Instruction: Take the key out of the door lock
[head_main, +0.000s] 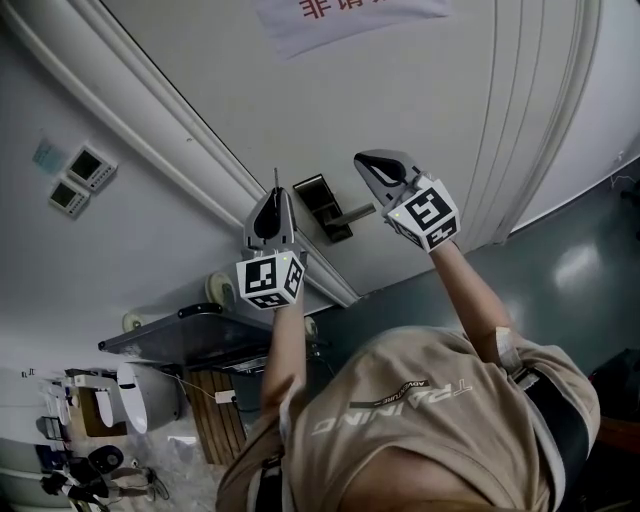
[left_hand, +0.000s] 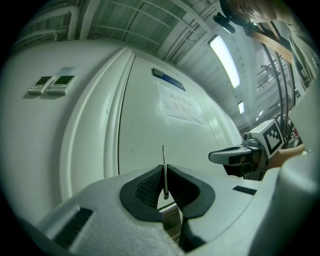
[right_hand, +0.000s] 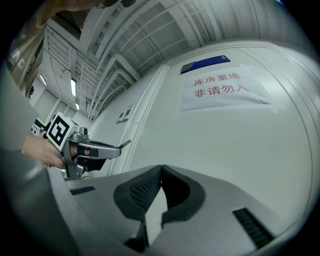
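My left gripper (left_hand: 164, 169) is shut on a thin metal key (left_hand: 163, 159), whose blade sticks out past the pads toward the white door (left_hand: 150, 125). In the head view the left gripper (head_main: 276, 192) holds the key (head_main: 277, 178) just left of the dark lock plate (head_main: 322, 207) and its lever handle (head_main: 352, 213), apart from both. My right gripper (head_main: 363, 160) hangs above the handle's right end; its pads meet with nothing between them. The right gripper (right_hand: 160, 170) faces bare door, and the left gripper (right_hand: 95, 149) with the key (right_hand: 125, 144) shows at its left.
A paper notice (right_hand: 222, 89) with red characters is stuck on the door, under a blue plate (right_hand: 205, 63). Two small wall panels (head_main: 80, 178) sit left of the door frame (head_main: 180, 140). A dark tabletop (head_main: 190, 335) and clutter lie below left.
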